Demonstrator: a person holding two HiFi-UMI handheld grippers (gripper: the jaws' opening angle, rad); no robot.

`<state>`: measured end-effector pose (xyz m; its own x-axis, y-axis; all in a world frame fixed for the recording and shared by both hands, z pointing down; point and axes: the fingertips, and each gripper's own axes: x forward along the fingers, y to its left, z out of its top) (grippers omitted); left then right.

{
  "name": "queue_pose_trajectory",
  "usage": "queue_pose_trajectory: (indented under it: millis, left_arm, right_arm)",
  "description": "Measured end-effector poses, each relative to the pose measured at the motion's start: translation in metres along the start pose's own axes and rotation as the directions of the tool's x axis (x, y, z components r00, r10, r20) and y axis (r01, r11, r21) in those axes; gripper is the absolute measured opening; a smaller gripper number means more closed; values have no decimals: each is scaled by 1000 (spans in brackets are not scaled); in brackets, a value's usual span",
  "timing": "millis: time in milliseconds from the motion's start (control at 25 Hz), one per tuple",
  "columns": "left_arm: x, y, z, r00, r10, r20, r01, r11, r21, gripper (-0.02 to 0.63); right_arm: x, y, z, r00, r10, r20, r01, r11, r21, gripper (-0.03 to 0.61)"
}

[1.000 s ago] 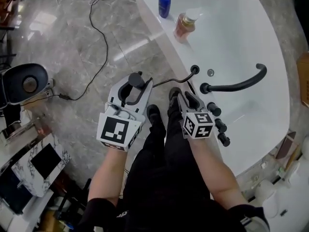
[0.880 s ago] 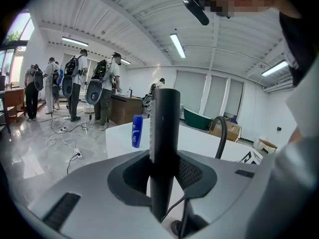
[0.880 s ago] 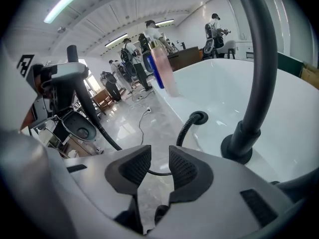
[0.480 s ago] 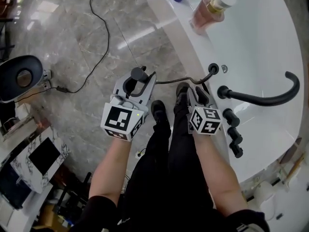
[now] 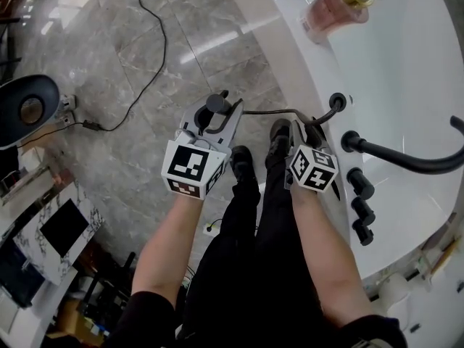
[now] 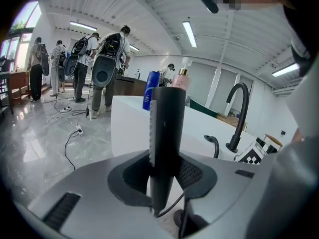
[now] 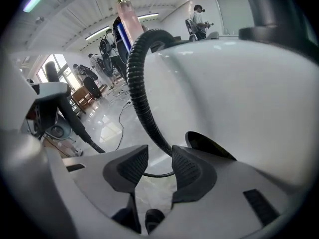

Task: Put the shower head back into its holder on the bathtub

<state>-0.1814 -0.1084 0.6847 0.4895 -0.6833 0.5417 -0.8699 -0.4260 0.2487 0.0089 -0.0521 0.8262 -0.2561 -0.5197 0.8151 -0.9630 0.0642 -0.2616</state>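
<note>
In the left gripper view the black shower head (image 6: 167, 128) stands upright between the jaws of my left gripper (image 6: 164, 171), which is shut on its handle. From above, that left gripper (image 5: 215, 109) hangs over the floor beside the white bathtub (image 5: 290, 56). The black hose (image 5: 279, 112) runs from it to a black socket (image 5: 337, 101) on the tub rim. My right gripper (image 5: 310, 129) is low against the tub wall. The ribbed hose (image 7: 142, 93) passes through the gap of the right gripper (image 7: 154, 166); its jaws have just been opening, and the left pad stands clear of the hose.
On the rim stand a black spout (image 5: 406, 162), three black knobs (image 5: 361, 209) and a pink bottle (image 5: 341, 6). The person's legs and black shoes (image 5: 239, 162) are between the grippers. A cable (image 5: 156, 42) lies on the marble floor. Several people (image 6: 94, 68) stand far off.
Both grippers have sunk beside the tub wall, the shower head staying in the left one. The tub rim, socket and spout now sit closer in the head view.
</note>
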Motion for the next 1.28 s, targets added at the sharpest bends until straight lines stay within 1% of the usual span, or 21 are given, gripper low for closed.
queue_pose_trajectory:
  millis: [320,400,480,560,720,840,920,1000,1120,1280]
  left_arm:
    - [11,7,-16,1000,11,-16,-11,1000,6,132]
    - [12,6,-20,1000,6,-18,-6,1000,2,132]
    - [13,4,-22,1000,2,-17,-2,1000,-4,133]
    - [11,2,-17,1000,1,-5,-1,1000,-6,132]
    - [-2,-4,9,1000,19,22,-19,1000,-6,133]
    - [-17,-12,39,999,10,43,-10,1000,8,133]
    - [-26,-17,61,999,0,52,-1,1000,22,133]
    - [-32,-22,79,998,-9,55,7,999,37,133]
    - [-32,-32,100,998,-28,61,24,998,60,133]
    - [-32,-48,119,996,-63,67,57,995,80,133]
  right_arm:
    - [20,1,7,999,-14,42,13,999,29,158]
    - [22,3,8,998,-19,53,18,999,28,143]
    - [22,3,8,998,-21,56,19,1000,25,114]
    - [19,8,9,999,-6,53,5,1000,18,92]
    - [-11,32,9,999,48,19,-48,999,-17,74]
    - [-48,54,5,996,85,-27,-86,996,-12,74]
    - [-73,64,10,993,104,-46,-105,994,-16,72]
    - [-91,65,18,992,111,-55,-112,994,-15,72]
    - [-107,53,34,994,97,-51,-98,995,-2,72]
    - [-114,40,60,996,86,-22,-85,995,48,72]
